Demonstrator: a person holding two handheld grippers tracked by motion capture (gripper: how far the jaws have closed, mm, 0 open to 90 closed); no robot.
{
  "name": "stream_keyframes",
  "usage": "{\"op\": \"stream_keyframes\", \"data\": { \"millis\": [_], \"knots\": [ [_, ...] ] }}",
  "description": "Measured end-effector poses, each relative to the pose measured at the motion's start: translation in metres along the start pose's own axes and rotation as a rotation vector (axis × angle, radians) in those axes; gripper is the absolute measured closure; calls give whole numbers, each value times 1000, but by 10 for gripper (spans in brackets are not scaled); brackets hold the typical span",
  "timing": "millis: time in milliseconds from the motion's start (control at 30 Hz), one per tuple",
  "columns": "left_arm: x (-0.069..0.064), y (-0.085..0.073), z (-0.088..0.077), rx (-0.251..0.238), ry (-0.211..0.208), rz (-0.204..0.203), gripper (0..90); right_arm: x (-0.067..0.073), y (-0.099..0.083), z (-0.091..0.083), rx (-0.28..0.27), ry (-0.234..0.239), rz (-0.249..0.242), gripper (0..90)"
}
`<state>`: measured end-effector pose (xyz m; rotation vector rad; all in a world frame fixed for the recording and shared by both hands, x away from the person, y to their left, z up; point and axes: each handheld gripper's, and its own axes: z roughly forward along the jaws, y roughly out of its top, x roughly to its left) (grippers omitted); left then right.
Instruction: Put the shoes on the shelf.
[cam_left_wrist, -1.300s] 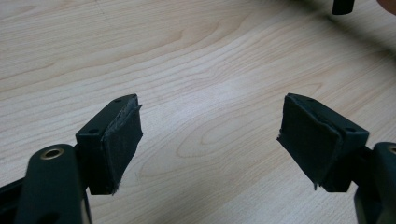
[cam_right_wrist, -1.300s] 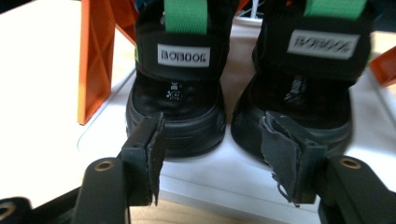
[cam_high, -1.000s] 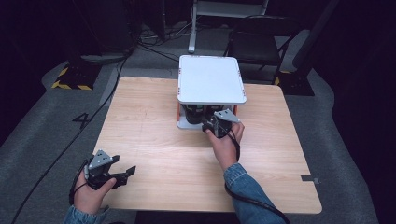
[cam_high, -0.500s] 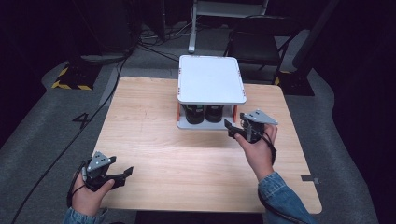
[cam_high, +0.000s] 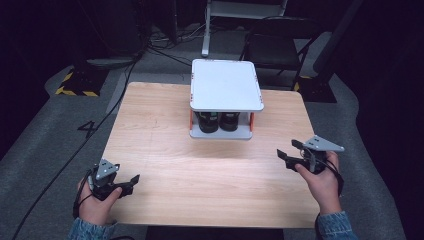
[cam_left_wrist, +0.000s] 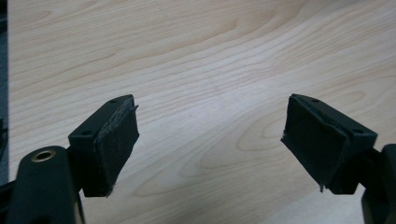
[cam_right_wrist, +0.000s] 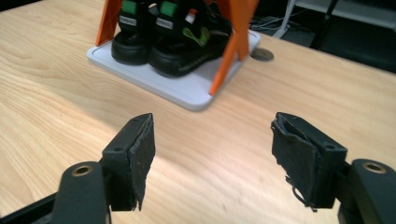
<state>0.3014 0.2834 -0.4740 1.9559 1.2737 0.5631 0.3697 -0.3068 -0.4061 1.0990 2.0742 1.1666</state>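
Standing at the far middle of the table (cam_high: 165, 150), a two-level rack (cam_high: 226, 85) with orange posts (cam_right_wrist: 233, 42) is seen, a pair of black shoes (cam_right_wrist: 163, 42) with green marks kept on its lower tray. The shoes are roofed by the white top shelf; no writing can be read. The right gripper (cam_high: 290, 153) is held near the right edge, well apart from the rack, its jaws having just been opening, wide, nothing between them. The left gripper (cam_high: 127, 183) is held near the front left corner, jaws wide, empty. Bare wood is left between them.
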Motion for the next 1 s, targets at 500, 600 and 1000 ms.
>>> {"op": "stream_keyframes", "data": {
  "millis": [500, 600, 1000],
  "knots": [
    [2, -3, 12, 37, 22, 19, 166, -41, -83, 12, 217, -29, 116, 197],
    [3, -5, 15, 55, 24, 26, 161, -43, -92, 18, 265, -31, 151, 197],
    [3, -8, 23, 91, 7, 71, 161, -47, -99, 33, 260, -110, 133, 0]
  ]
}}
